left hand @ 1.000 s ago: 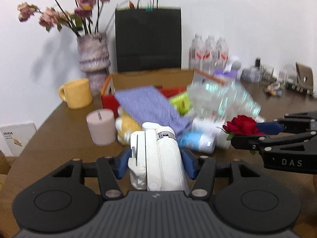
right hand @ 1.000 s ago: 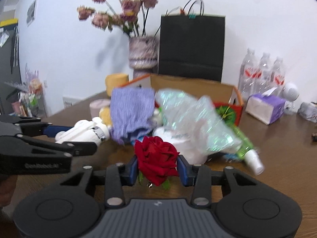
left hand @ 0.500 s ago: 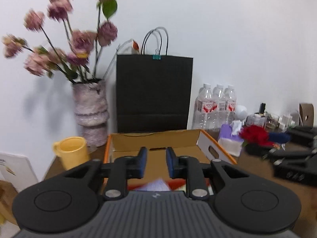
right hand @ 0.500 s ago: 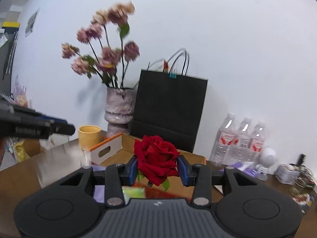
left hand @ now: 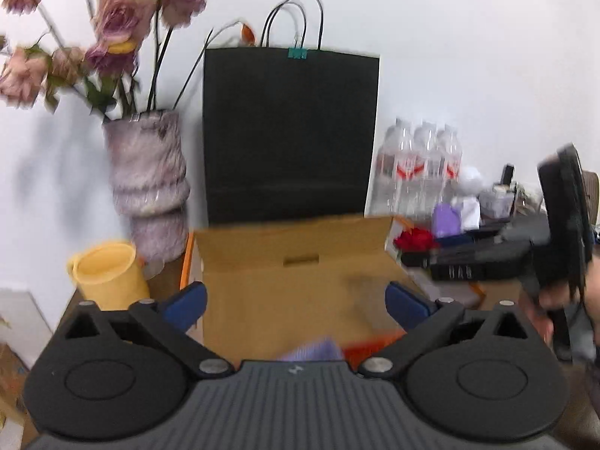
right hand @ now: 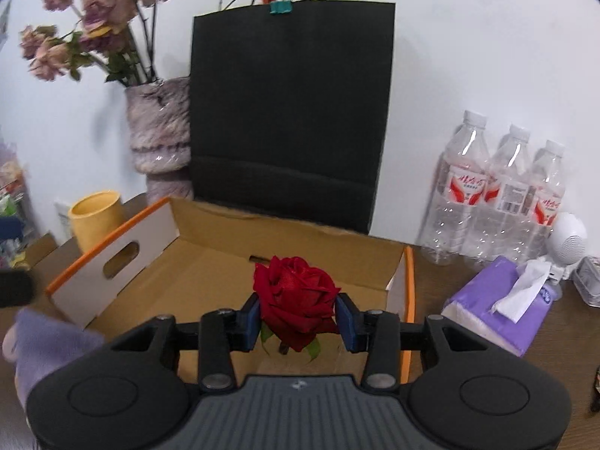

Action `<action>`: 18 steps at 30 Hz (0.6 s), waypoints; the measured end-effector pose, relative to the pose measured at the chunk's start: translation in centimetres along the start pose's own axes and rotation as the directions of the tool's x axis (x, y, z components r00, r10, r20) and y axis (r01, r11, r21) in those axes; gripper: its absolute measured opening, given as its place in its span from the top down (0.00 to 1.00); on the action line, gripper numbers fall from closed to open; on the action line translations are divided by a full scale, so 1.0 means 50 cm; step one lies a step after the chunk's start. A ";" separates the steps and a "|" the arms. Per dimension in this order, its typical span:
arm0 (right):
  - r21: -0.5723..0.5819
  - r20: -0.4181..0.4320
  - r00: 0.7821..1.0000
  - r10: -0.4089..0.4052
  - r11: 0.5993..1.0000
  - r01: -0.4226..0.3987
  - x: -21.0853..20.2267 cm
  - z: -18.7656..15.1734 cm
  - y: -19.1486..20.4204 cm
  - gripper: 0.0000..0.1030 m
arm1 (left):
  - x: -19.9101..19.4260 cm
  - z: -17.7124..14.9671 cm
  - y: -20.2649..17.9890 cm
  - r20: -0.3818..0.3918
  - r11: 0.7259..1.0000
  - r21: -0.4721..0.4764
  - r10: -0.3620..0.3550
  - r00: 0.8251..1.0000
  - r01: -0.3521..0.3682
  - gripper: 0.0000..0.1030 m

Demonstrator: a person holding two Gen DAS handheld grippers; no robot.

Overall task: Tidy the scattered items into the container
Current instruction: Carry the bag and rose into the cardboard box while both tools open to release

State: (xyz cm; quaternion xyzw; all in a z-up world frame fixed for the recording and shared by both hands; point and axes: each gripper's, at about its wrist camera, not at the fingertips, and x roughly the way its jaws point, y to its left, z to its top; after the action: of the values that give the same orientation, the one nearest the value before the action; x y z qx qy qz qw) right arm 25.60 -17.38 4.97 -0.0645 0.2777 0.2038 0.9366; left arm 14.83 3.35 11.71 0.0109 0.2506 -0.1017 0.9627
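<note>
Fingers of your left gripper (left hand: 296,302) are spreading wide, with nothing between the blue pads (left hand: 185,300); past them lies only the brown floor of the open cardboard box (left hand: 292,292). A blurred scrap of purple cloth (left hand: 311,350) shows just below and between those fingers, at the gripper's body, next to a strip of the box's orange edge.

Your right gripper (right hand: 298,317) is clenched on the red rose (right hand: 294,302): both pads press the bloom from either side, and its green leaves hang just under them. The rose sits above the near right part of the box (right hand: 210,262), short of the right-hand orange rim. In the left wrist view that same gripper (left hand: 420,247) reaches in from the right, holding the rose (left hand: 414,240) at the box's right wall.

Beyond your right fingers the black paper bag (right hand: 290,112) stands just behind the box. Left of them are the vase of dried flowers (right hand: 159,127) and the yellow mug (right hand: 97,217). Right of them, on the table (right hand: 562,356), are the purple tissue pack (right hand: 498,307) and three water bottles (right hand: 502,187).
</note>
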 end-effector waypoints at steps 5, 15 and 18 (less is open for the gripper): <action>0.009 -0.035 0.999 -0.013 1.000 0.014 0.023 -0.006 -0.005 0.60 | 0.021 -0.069 -0.005 -0.077 0.997 -0.030 0.073 0.994 -0.075 0.11; 0.016 -0.043 0.999 -0.002 1.000 0.003 0.009 -0.013 0.000 0.38 | -0.003 -0.035 0.005 0.014 0.993 -0.091 0.077 0.997 -0.075 0.97; 0.031 -0.031 0.999 0.012 0.999 -0.011 -0.004 -0.009 -0.004 0.32 | 0.004 0.030 0.010 0.056 0.995 -0.080 0.067 0.996 -0.062 0.97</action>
State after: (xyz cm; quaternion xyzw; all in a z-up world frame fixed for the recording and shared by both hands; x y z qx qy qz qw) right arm 25.35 -17.73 4.71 -0.0517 0.2959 0.2040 0.9317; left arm 15.79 3.70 12.90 -0.0219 0.2255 -0.0609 0.9721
